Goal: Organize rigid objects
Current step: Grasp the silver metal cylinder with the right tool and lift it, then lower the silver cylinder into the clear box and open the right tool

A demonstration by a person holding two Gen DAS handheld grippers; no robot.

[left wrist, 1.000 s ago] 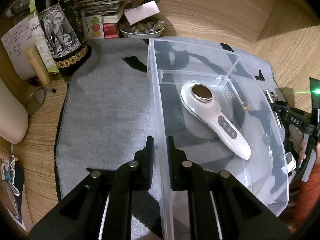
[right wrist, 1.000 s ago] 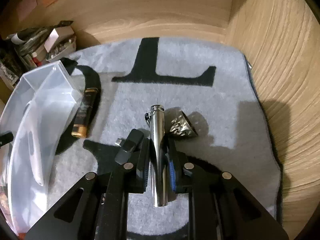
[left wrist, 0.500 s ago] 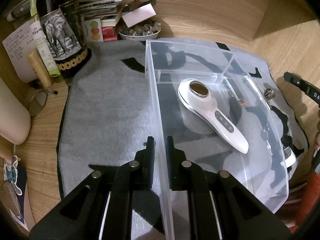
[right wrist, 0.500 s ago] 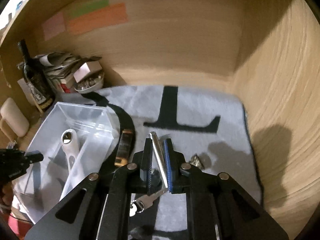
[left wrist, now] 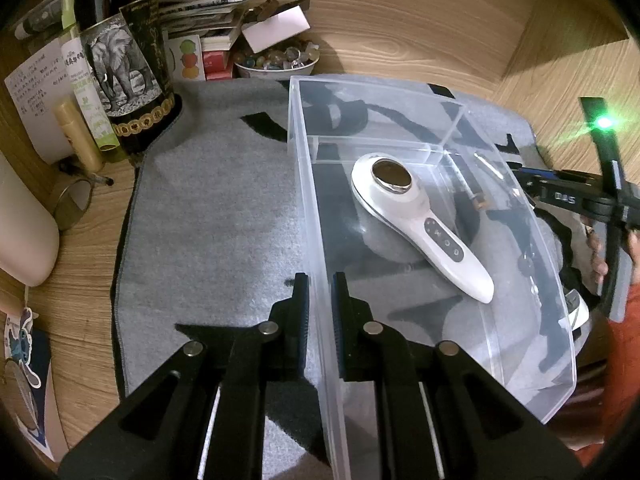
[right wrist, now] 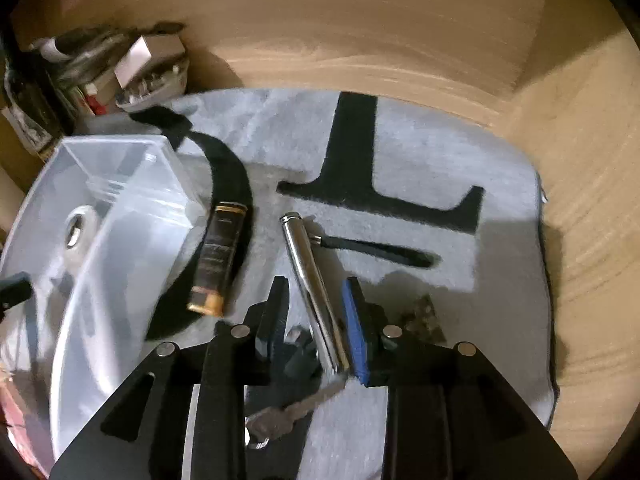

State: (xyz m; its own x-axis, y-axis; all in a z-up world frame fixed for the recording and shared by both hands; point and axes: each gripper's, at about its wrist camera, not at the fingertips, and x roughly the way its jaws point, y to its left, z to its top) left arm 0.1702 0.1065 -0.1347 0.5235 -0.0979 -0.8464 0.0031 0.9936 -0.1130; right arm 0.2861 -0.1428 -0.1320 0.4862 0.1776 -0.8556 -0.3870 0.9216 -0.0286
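Note:
My left gripper [left wrist: 319, 312] is shut on the near wall of a clear plastic bin [left wrist: 316, 216] that stands on a grey mat. A white handheld device [left wrist: 416, 224] lies inside the bin. My right gripper [right wrist: 316, 316] hangs above the mat with its jaws parted; a silver metal tube [right wrist: 310, 280] leans against the blue right pad [right wrist: 354, 320] and casts a shadow on the mat. A black and gold tube [right wrist: 218, 264] lies beside the bin [right wrist: 100, 240]. The right gripper also shows in the left wrist view [left wrist: 524, 184], beyond the bin's far wall.
A key [right wrist: 280, 416] and a dark crumpled object [right wrist: 428, 316] lie on the mat [right wrist: 420, 160] under the right gripper. A wine bottle [left wrist: 124, 64], papers and a bowl of stones [left wrist: 276, 60] crowd the back left corner. Wooden walls close in behind and at right.
My right gripper lifted the silver tube off the mat, swung toward the bin, and its jaws have now parted around the tube. My left gripper kept its hold on the bin wall.

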